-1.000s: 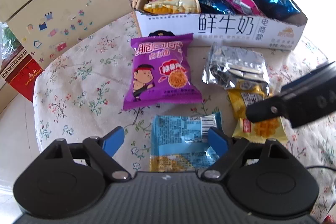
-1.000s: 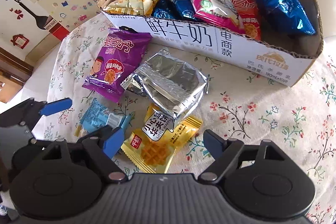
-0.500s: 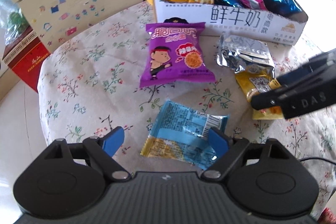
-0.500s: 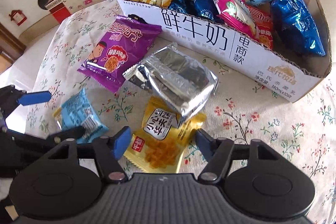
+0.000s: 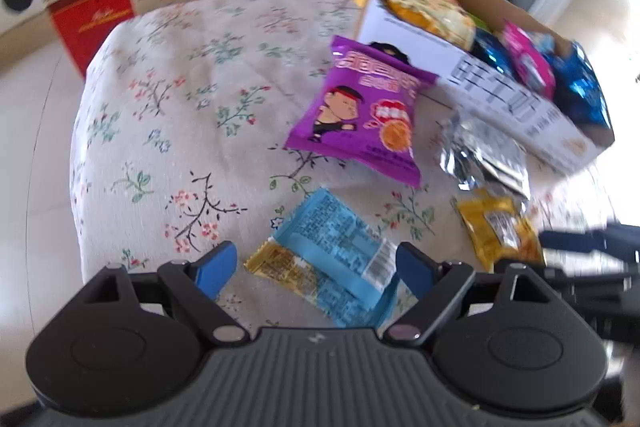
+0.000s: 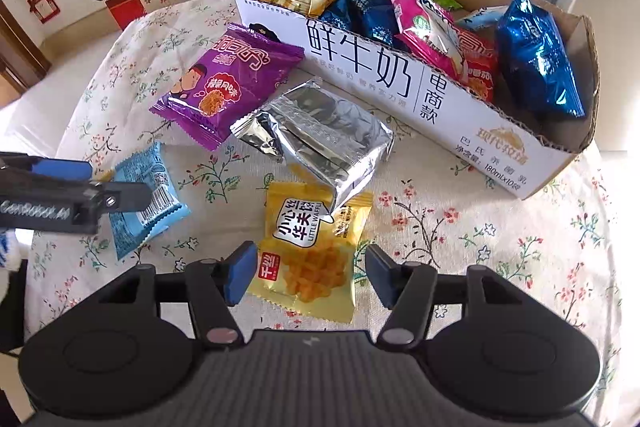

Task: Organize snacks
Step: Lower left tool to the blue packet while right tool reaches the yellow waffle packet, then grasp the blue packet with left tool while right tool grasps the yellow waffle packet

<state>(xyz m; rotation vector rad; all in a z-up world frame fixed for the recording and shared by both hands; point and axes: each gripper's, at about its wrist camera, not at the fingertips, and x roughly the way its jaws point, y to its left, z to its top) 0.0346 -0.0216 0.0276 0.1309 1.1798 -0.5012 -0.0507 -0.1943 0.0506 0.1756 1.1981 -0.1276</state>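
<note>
- Left gripper (image 5: 316,269) is spread wide around the light-blue packet (image 5: 336,251), lying near on the tablecloth (image 5: 168,131)
- Right gripper (image 6: 310,273) gapes over the yellow waffle packet (image 6: 316,247), near side of the carton (image 6: 360,67)

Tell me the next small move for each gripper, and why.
Probably lower and close: the left gripper is open around the blue packet, the right gripper open around the yellow waffle packet. Both packets lie on the tablecloth, outside the box.
</note>
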